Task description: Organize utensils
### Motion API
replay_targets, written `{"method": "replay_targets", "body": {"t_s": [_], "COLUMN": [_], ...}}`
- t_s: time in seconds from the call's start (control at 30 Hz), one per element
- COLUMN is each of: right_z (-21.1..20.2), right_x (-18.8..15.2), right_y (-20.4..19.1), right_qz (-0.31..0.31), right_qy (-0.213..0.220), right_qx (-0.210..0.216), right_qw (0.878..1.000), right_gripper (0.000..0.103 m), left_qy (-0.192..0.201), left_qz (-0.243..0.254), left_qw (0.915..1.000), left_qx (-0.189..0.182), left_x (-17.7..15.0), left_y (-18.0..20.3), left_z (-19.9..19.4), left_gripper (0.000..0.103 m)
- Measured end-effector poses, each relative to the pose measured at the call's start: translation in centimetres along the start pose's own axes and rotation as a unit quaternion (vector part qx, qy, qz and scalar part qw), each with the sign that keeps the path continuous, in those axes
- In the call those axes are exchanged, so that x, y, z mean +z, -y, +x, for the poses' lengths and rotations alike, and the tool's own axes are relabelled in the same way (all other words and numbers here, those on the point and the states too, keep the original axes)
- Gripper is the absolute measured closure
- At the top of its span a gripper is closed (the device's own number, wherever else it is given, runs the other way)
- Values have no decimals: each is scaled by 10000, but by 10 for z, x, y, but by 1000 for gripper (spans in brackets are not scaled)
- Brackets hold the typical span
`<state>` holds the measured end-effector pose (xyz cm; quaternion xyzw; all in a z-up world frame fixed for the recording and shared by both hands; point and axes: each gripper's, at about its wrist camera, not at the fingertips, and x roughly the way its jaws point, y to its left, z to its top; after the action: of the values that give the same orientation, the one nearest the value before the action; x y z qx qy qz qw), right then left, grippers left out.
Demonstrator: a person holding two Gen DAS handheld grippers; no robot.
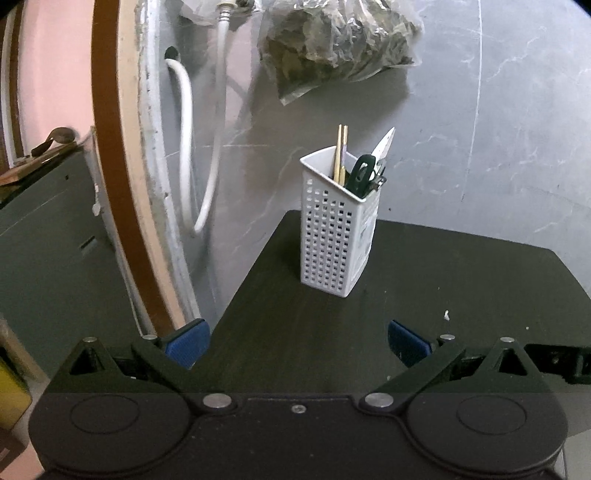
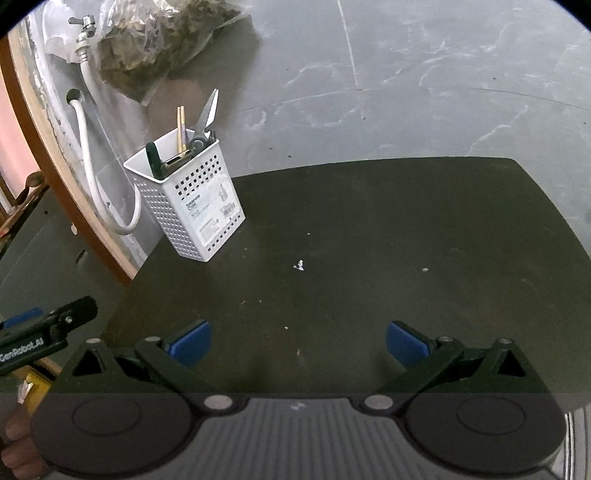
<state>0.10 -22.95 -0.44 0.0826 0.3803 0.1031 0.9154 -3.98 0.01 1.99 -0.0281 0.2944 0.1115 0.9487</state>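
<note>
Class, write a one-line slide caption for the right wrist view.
Open right gripper over a dark table; white basket holds scissors and chopsticks.

place: home utility corner | cues: water tap (image 2: 85,23), white hose (image 1: 186,147), grey floor tiles (image 2: 424,92)

Black tongs (image 1: 298,345) – blue pads (image 1: 188,341), silver pivot screws; possibly "GenRobot.AI" lettering on the left tongs (image 2: 33,345).

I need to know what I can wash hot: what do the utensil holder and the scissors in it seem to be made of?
Utensil holder: apparently white moulded plastic, matte, with a grid of punched holes and a printed label. Scissors: pale, slightly glossy blades, probably steel, though ceramic cannot be ruled out; dark green handle loops look like plastic.
</note>
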Motion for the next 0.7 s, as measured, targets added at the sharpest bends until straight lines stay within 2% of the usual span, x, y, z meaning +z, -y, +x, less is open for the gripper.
{"method": "replay_targets", "body": {"t_s": [0.3, 0.7], "right_z": [-5, -12], "right_x": [-10, -19], "right_y": [3, -11], "right_qz": [108, 227], "right_qy": [17, 118], "right_qx": [-397, -733], "right_qw": [9992, 9970], "right_gripper": [0, 0], "left_qy": [-104, 15], "left_qz": [3, 237], "left_qw": [9999, 9995], "left_qx": [2, -224], "left_x": [-7, -9], "left_y": [-16, -35], "left_z": [-1, -3], "left_gripper": [1, 1]}}
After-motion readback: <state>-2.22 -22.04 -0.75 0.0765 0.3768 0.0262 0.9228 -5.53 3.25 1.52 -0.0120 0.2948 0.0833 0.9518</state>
